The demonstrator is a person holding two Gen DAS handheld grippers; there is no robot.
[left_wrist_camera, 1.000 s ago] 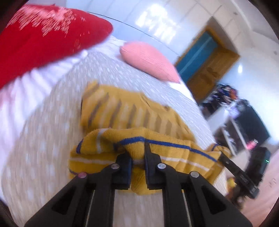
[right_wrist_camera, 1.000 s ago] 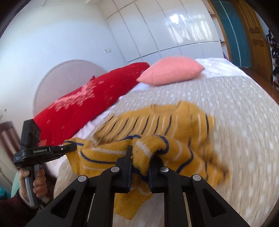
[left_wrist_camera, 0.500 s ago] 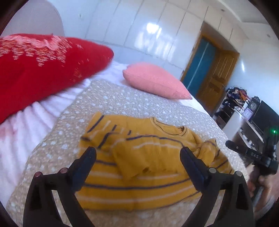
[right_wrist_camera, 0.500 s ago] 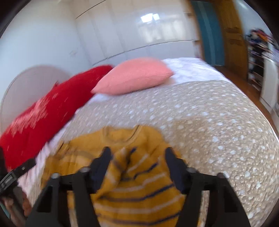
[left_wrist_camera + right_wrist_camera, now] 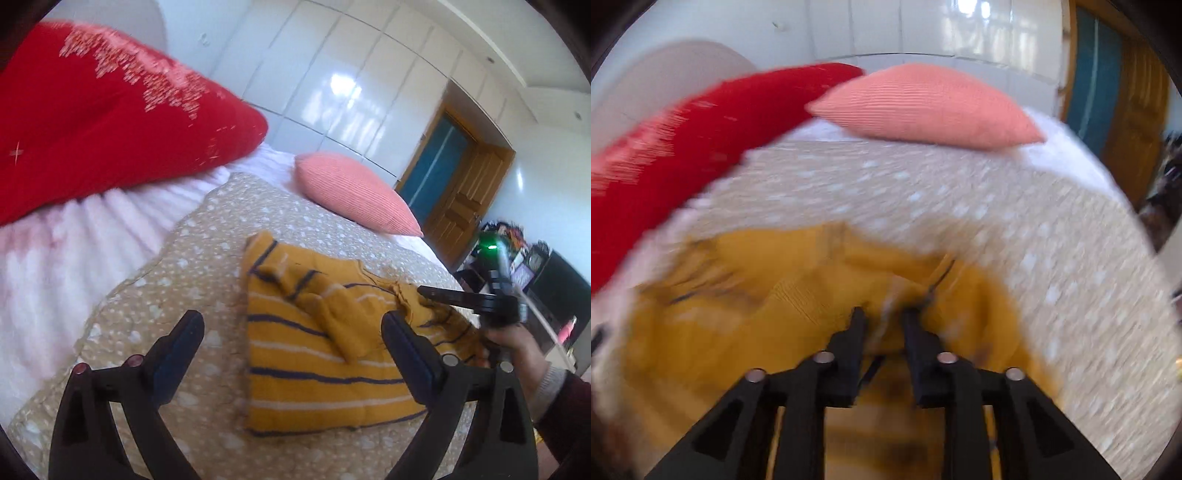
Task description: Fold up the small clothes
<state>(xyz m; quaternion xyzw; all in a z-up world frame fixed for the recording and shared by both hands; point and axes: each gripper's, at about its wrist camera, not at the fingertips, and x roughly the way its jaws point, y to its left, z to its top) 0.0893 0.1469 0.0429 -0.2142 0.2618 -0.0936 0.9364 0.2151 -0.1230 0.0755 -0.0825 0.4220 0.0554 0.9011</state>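
**Mustard sweater half folded, right gripper going in for the sleeve**

Mustard-yellow knit with navy and white stripes, the child's sweater (image 5: 325,354) lies on the dotted beige bedspread (image 5: 177,280), hem doubled up over the chest, sleeves rumpled at its sides; judging by that, the side folds come next. Right gripper (image 5: 882,317) sits over the sleeve end, jaws just narrowing, cloth between them, though blur hides whether they pinch; left gripper (image 5: 291,343) hangs released and wide. Next: a firm pinch, then carry the sleeve inward. Beyond lie a pink cushion (image 5: 354,195) and a red pillow (image 5: 103,122).
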